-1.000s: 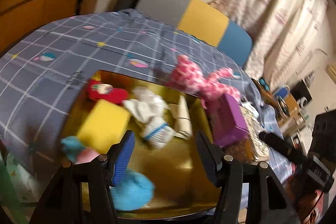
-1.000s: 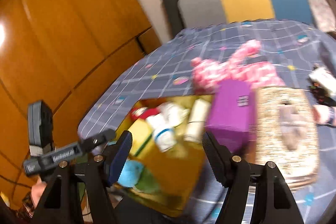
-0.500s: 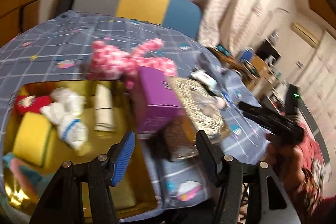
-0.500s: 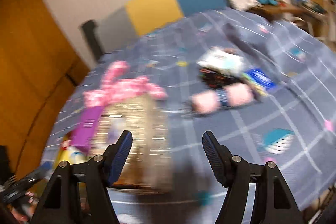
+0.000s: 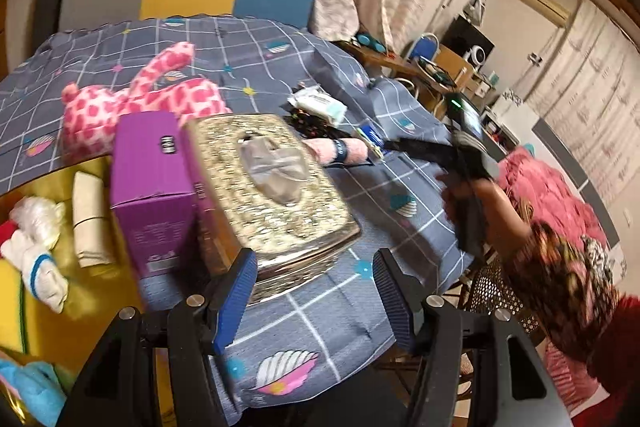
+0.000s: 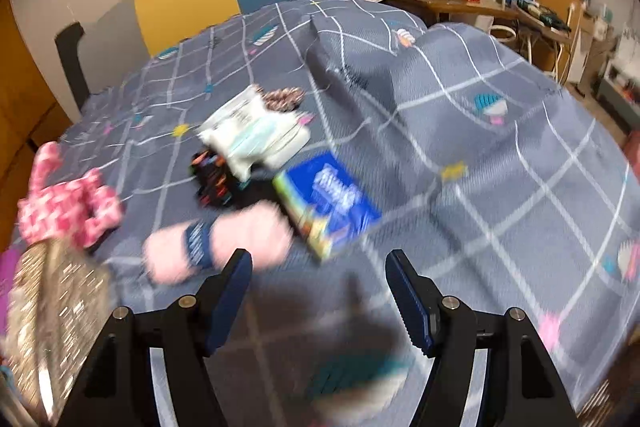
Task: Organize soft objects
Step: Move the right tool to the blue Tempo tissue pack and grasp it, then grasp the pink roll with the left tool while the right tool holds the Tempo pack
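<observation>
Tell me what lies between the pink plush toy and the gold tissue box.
In the left wrist view, a purple box stands between the pink plush toy and the gold tissue box, right against the tissue box's side.

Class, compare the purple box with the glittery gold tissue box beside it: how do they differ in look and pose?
The purple box is plain and matte and stands tall; the gold tissue box is glittery, lies low and flat, and has a tissue poking from its top. Both are rectangular and sit side by side.
</observation>
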Demonstrator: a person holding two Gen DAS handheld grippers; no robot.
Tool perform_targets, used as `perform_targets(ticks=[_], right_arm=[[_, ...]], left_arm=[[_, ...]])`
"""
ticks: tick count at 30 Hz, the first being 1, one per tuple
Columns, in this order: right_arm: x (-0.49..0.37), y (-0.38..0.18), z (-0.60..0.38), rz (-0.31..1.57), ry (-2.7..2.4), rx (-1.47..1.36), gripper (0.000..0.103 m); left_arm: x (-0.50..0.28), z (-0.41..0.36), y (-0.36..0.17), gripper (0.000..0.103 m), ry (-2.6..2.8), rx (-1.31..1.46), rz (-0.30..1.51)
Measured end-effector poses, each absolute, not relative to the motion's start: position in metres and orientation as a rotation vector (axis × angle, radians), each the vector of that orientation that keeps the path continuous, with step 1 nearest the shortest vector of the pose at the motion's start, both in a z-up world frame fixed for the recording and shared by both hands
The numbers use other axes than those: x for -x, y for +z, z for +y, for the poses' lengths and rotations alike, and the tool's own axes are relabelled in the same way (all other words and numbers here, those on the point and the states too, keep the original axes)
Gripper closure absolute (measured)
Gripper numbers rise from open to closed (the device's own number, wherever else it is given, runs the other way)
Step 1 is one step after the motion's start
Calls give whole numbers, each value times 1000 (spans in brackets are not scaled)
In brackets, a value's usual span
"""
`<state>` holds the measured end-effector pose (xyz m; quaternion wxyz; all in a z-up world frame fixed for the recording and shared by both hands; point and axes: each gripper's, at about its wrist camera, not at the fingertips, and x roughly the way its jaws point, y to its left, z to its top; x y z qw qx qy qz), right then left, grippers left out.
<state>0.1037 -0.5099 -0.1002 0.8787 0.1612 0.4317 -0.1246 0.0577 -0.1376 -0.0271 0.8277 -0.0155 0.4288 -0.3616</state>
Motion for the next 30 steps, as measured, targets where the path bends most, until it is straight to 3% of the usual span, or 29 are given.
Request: perform_targets(ticks=[9,13,21,30], right_arm=[[-184,-130,-536,1006,-281,-242,34],[-197,-142,-539,1043,-247,-243,39],[-168,-140,-546,1073,-230,-244,43],[-102,-137,-567,1084,-204,-322,43]], left_arm=[[-57,-162,-23,42,-779,-24,919],[-60,-178,-20,42,-797,-39,919],[-70,-221,-7,42,-840,-104,905],[-113,-297,-14,42,-857,-145,1034]])
